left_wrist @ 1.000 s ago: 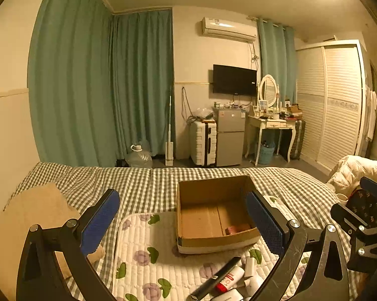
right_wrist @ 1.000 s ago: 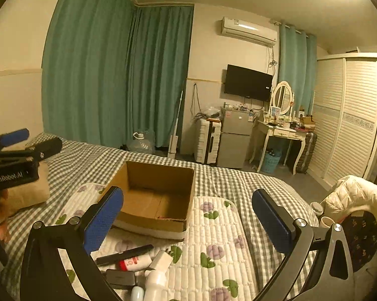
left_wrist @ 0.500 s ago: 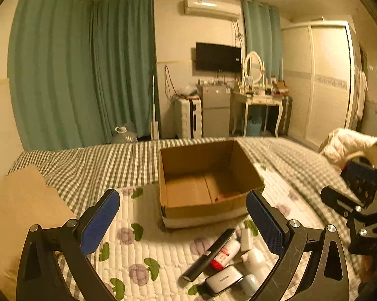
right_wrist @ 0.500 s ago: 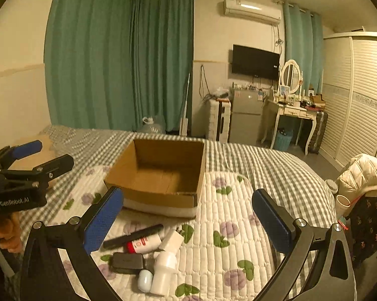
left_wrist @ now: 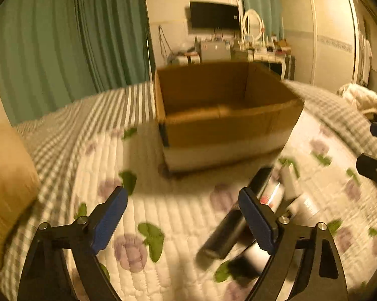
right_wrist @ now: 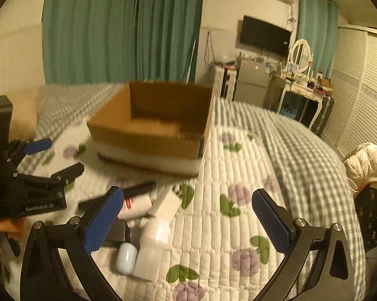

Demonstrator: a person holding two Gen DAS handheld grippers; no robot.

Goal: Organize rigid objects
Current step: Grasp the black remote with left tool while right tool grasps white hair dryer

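An open cardboard box [left_wrist: 226, 115] stands on a white floral quilt [left_wrist: 168, 205] on the bed; it also shows in the right wrist view [right_wrist: 158, 125]. A pile of small objects lies in front of it: a long black stick [left_wrist: 236, 223], a red and white tube [left_wrist: 271, 198], white bottles [right_wrist: 156, 240], a white box [right_wrist: 167, 202], a pale oval case [right_wrist: 126, 257]. My left gripper [left_wrist: 183, 215] is open and empty, low over the quilt left of the pile. My right gripper [right_wrist: 188, 215] is open and empty above the pile's right side.
A tan pillow [left_wrist: 5, 175] lies at the left of the bed. A white jacket [right_wrist: 366, 160] and a dark patterned item [right_wrist: 374, 213] sit off the right edge. A grey checked sheet [right_wrist: 288, 140] covers the bed. Fridge, vanity and wardrobe stand behind.
Both grippers have dropped lower and moved closer to the box and the pile. The left gripper has tilted down toward the quilt. Both stay open.
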